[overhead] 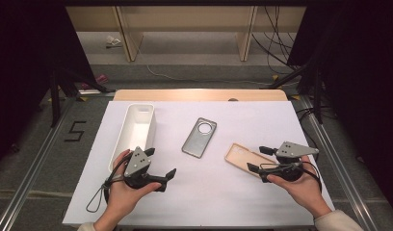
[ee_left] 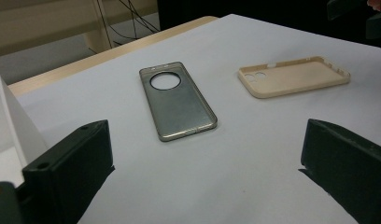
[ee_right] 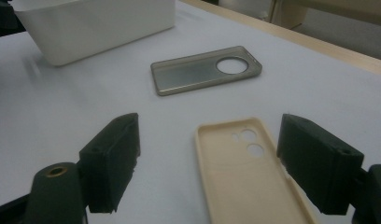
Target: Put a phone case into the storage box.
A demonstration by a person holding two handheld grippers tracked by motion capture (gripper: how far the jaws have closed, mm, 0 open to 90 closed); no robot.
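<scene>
A grey translucent phone case (overhead: 199, 137) (ee_left: 177, 100) (ee_right: 202, 70) with a round camera hole lies flat in the middle of the white table top (overhead: 214, 192). Right of it lies a beige phone case (overhead: 240, 156) (ee_left: 293, 76) (ee_right: 244, 172), hollow side up. My left gripper (overhead: 160, 162) (ee_left: 207, 163) is held near the front left, open, aimed at the grey case with nothing between its jaws. My right gripper (overhead: 257, 158) (ee_right: 212, 158) stands open at the beige case's near end, with that end between the jaws; the left jaw is clear of it, the right jaw close to its edge.
A long white bin (overhead: 134, 132) (ee_left: 6, 121) (ee_right: 95, 23) stands at the left of the table, just beyond my left hand. Past the table's wooden far edge (overhead: 199, 94) are the floor, cables and shelf legs. Dark stands flank both sides.
</scene>
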